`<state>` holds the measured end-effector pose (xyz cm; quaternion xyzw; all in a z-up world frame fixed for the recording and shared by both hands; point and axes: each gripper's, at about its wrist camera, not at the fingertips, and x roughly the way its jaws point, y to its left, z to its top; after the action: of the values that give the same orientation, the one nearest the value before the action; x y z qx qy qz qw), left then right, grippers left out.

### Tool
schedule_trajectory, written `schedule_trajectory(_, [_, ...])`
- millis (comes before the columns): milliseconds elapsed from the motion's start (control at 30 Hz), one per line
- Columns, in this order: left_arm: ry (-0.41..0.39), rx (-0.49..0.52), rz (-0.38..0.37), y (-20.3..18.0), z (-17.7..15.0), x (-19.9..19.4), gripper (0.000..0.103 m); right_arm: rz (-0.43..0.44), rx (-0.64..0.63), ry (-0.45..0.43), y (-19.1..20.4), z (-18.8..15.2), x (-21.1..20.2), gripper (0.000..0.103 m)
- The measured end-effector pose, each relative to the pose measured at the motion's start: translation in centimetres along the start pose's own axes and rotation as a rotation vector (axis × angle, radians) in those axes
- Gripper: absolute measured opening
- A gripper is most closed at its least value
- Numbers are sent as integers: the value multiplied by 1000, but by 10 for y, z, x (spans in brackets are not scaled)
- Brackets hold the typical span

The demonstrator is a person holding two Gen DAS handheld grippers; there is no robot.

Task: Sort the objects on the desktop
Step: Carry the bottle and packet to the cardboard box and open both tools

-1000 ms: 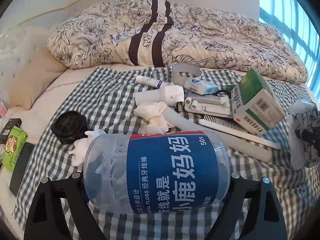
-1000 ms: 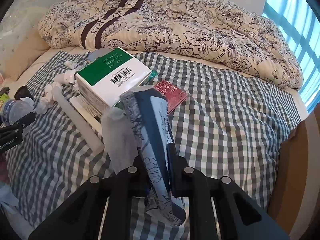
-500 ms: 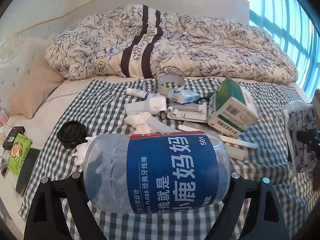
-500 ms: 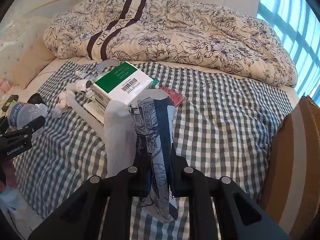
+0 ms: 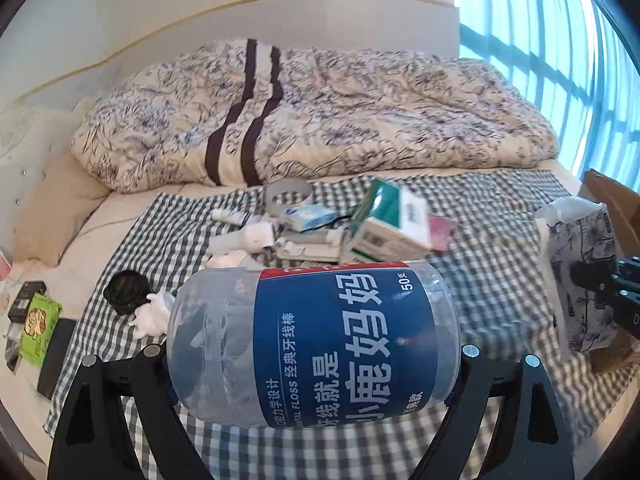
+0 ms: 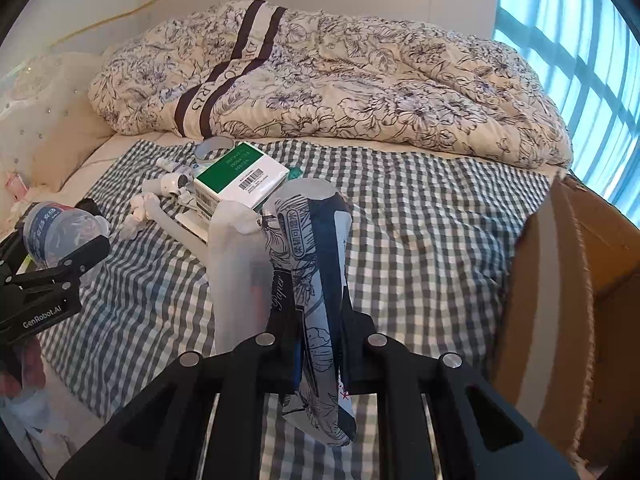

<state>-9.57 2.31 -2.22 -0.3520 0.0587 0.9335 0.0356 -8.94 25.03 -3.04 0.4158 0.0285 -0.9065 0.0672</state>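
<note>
My left gripper [image 5: 316, 356] is shut on a clear floss-pick jar with a blue label [image 5: 320, 344], held sideways above the checked sheet; the jar also shows in the right wrist view [image 6: 56, 232]. My right gripper [image 6: 318, 344] is shut on a floral tissue pack [image 6: 316, 280], held upright; the pack also shows at the right of the left wrist view [image 5: 580, 272]. A pile of small items lies mid-bed: a green-and-white box [image 5: 384, 224], a white tape ring [image 5: 288, 196], a white hair dryer [image 6: 170, 184], a comb and tubes.
A brown cardboard box [image 6: 568, 300] stands open at the bed's right edge. A black lid [image 5: 126, 296] and white scraps lie left on the checked sheet [image 6: 420, 240]. A floral duvet [image 6: 340, 80] is heaped at the back. Snack packets [image 5: 38, 320] lie at far left.
Both grippers have pulled back and up from the pile with their loads still held. The cardboard box has come further into view at the right.
</note>
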Motion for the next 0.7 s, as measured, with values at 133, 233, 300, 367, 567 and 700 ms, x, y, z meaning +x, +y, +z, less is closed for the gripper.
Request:
schedule_trajectory(133, [-18,2,-22,-17,9,-16,90,12,24,-15,-13,-2,-23,13])
schedule_trajectory(233, [-22,-7,-54,-32,17,-25,90,23,47,-22,-24,-1,-40,13])
schedule_trajectory(300, [-30,-7,-77,-40,22,-32,90,31,58,-24,-31,1,-49,13])
schedule_trajectory(367, [-38,1,-94,-51,28,-38,91,22,63,-40,-37,5,-61,13])
schedule_trajectory(567, [-46,42,-134,-76,47,-52,91,26,95,-82,-54,15,-93,13])
schedule_trajectory(700, [-63,76,-149,-94,60,-62,91,22,115,-107,-68,19,-109,13])
